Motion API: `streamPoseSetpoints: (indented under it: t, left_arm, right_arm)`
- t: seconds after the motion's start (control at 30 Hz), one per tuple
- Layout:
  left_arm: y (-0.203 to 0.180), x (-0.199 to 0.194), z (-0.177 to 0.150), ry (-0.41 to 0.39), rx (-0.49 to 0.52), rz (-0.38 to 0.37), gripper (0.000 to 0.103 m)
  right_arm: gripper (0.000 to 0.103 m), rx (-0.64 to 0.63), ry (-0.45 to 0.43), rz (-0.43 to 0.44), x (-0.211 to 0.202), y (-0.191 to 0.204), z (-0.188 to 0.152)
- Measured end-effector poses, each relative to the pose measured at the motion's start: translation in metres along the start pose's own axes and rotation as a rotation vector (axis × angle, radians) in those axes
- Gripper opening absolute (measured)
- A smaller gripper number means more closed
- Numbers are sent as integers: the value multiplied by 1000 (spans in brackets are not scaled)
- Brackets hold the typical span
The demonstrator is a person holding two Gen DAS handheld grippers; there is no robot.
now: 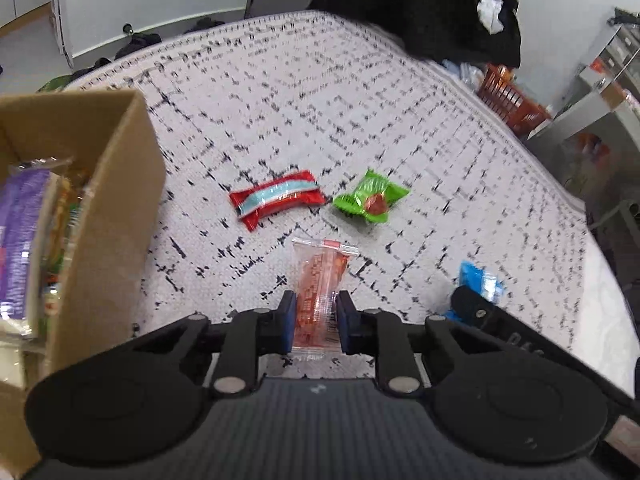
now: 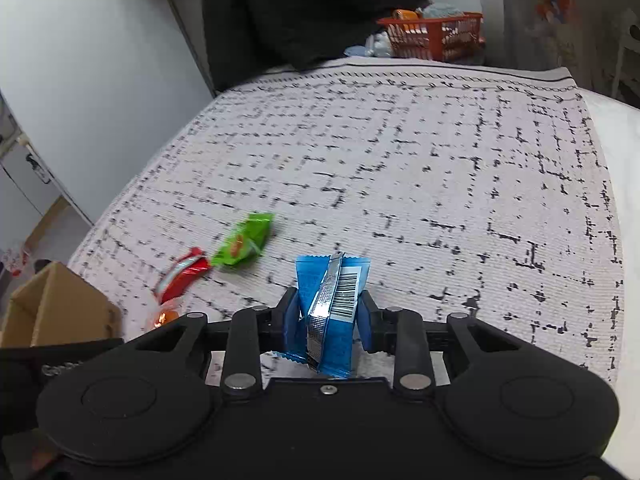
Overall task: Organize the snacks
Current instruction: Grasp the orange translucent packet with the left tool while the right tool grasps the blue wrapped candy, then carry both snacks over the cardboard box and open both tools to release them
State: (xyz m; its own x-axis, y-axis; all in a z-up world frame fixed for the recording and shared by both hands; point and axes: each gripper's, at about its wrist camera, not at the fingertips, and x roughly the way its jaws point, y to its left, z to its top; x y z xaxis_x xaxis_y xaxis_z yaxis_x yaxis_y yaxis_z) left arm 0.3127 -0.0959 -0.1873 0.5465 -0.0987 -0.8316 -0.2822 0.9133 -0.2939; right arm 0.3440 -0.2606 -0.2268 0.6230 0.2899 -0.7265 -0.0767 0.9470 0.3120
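Observation:
My left gripper (image 1: pixel 316 318) is shut on a clear packet with orange-red filling (image 1: pixel 322 280), held just above the patterned cloth. A red snack bar with a light blue stripe (image 1: pixel 277 197) and a green packet (image 1: pixel 370 197) lie on the cloth beyond it. A cardboard box (image 1: pixel 116 216) holding several snacks stands at the left. My right gripper (image 2: pixel 330 316) is shut on a blue packet with a barcode (image 2: pixel 334 308), which stands on edge between the pads. In the right wrist view the green packet (image 2: pixel 243 242) and red bar (image 2: pixel 182 276) lie to the left, near the box (image 2: pixel 60 308).
The cloth (image 2: pixel 400 168) covers a table whose right edge drops off near a white surface (image 2: pixel 624 184). An orange basket (image 2: pixel 434 36) and dark fabric (image 2: pixel 304 12) sit behind the far edge. Shelving stands at the far right in the left wrist view.

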Motion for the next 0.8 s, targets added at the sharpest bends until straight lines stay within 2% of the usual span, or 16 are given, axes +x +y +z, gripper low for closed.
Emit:
streamPoseSetpoints:
  t: [0.2, 0.47, 0.8]
  left_arm:
    - [3, -38, 5, -58, -3, -8, 20]
    - [17, -80, 7, -121, -25, -4, 20]
    - [54, -115, 7, -173, -71, 23, 20]
  right_arm:
    - [30, 5, -21, 70, -15, 16, 1]
    - [30, -48, -46, 145, -34, 52, -6]
    - [30, -68, -61, 234, -51, 93, -14]
